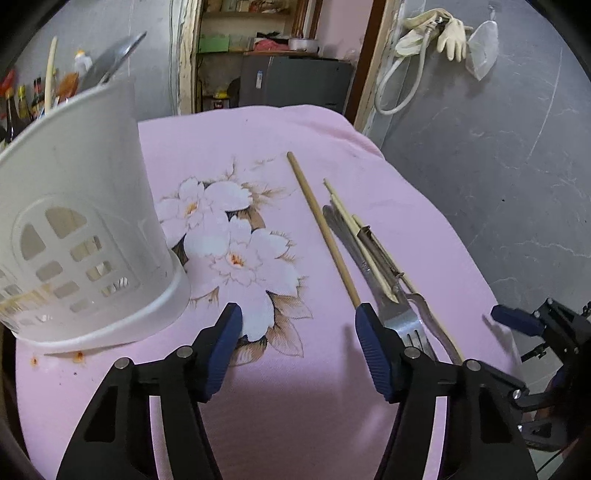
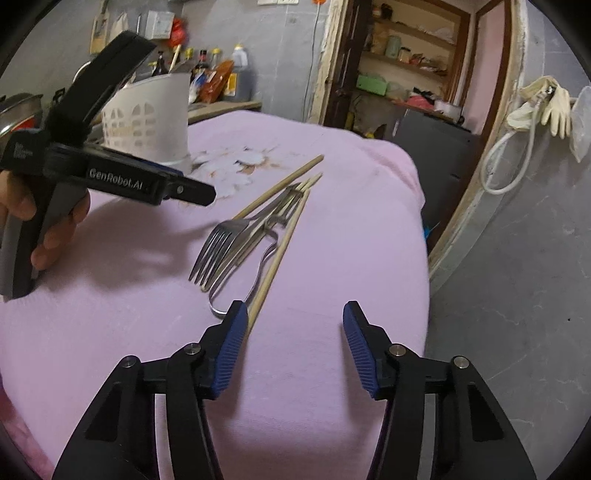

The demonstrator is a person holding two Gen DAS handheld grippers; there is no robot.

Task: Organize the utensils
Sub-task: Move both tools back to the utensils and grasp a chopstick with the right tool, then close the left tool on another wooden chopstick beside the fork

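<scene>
A pile of utensils lies on the pink flowered cloth (image 1: 258, 140): a steel fork (image 1: 402, 325), a long chopstick (image 1: 321, 225), thinner chopsticks (image 1: 351, 225) and a peeler (image 1: 380, 254). A white slotted utensil holder (image 1: 81, 229) stands at the left. My left gripper (image 1: 297, 354) is open and empty, its right fingertip beside the fork. In the right wrist view the fork (image 2: 218, 247) and chopsticks (image 2: 280, 243) lie just ahead of my open, empty right gripper (image 2: 293, 345). The holder (image 2: 147, 118) stands at the far left behind the left gripper's body (image 2: 110, 173).
The cloth (image 2: 332, 221) drops off at the right edge to a grey floor (image 2: 517, 295). Bottles and a pan (image 2: 221, 74) stand on a counter behind the holder. A doorway with shelves (image 1: 258, 55) is beyond the table. Rubber gloves (image 1: 443, 33) hang on the wall.
</scene>
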